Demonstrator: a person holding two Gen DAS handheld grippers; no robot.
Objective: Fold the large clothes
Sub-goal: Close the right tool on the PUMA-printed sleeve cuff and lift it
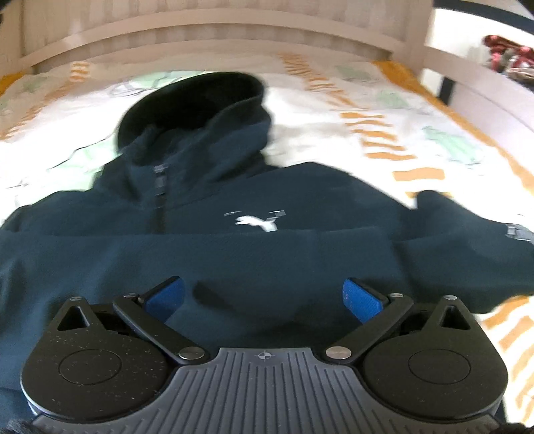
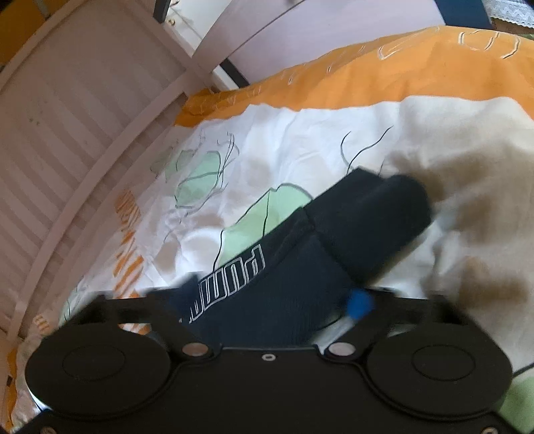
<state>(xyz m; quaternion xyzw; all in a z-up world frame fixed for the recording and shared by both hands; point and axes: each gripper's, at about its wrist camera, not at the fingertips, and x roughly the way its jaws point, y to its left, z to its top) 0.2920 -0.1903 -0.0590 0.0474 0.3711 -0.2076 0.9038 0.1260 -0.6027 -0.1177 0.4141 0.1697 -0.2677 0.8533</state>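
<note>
A dark navy hooded zip jacket (image 1: 233,213) with a white puma logo lies face up on the bed, hood toward the headboard. A sleeve is folded across its chest. My left gripper (image 1: 263,293) is open and empty just above the jacket's lower front. In the right wrist view the jacket's sleeve (image 2: 333,240), with white outlined lettering and a ribbed cuff, lies between the fingers of my right gripper (image 2: 270,300). The jaws stand wide apart around the sleeve; the view is blurred.
The bed cover (image 1: 383,110) is white with orange stripes and green patches, with an orange border (image 2: 383,73). A white slatted headboard (image 1: 213,30) stands at the far end. A white rail (image 1: 474,70) runs along the right side. Red clothes (image 1: 507,53) lie beyond it.
</note>
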